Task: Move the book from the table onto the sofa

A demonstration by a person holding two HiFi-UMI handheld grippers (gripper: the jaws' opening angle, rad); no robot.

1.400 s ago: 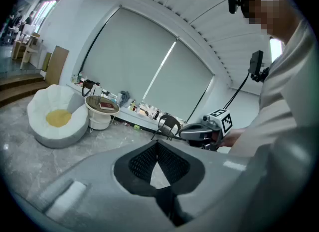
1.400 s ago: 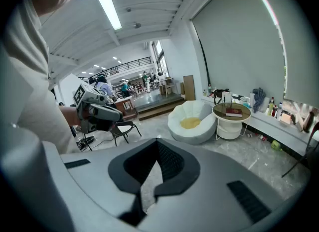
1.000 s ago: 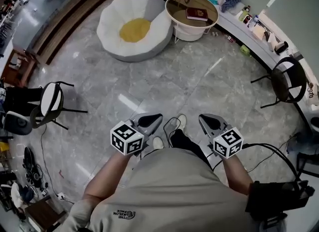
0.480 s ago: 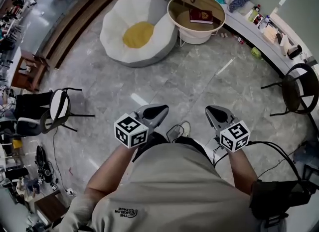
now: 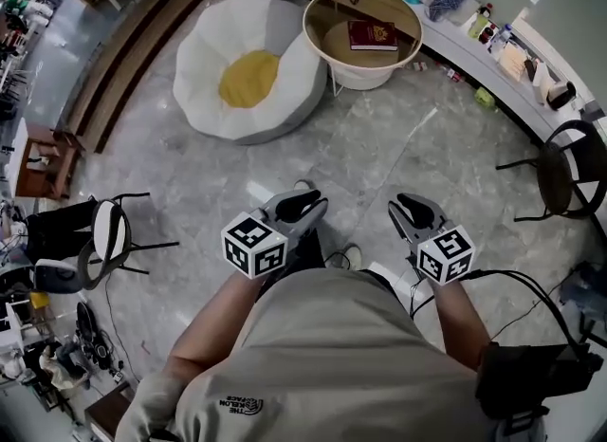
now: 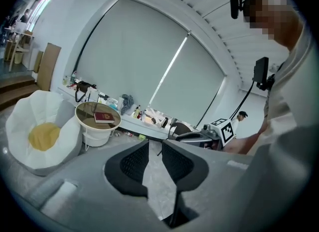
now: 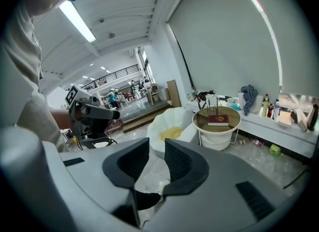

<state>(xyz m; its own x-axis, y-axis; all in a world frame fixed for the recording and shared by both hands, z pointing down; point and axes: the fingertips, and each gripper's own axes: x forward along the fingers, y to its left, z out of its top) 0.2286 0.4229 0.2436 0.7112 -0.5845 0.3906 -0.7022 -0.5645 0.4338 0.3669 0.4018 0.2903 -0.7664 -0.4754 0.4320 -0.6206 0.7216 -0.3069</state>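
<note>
A dark red book [image 5: 373,34] lies flat on the round glass-topped table [image 5: 327,4] at the far side of the room. Left of the table stands the sofa [image 5: 213,42], a white flower-shaped floor seat with a yellow middle. My left gripper [image 5: 302,205] and right gripper [image 5: 413,208] are held side by side in front of the person's body, far short of the table. Both point toward it over the marble floor. In the left gripper view the jaws [image 6: 155,149] are opening with nothing between them. The right gripper [image 7: 157,149] is opening too, also with nothing between its jaws.
A curved counter [image 5: 512,75] with bottles and a blue cloth runs behind the table. A black chair [image 5: 567,160] stands at the right, a black-and-white chair [image 5: 100,236] at the left. Wooden steps [image 5: 123,51] lie far left. Cables [image 5: 531,284] trail near the person's right side.
The person has walked forward across the floor, carrying both grippers along side by side. The book has stayed on the table.
</note>
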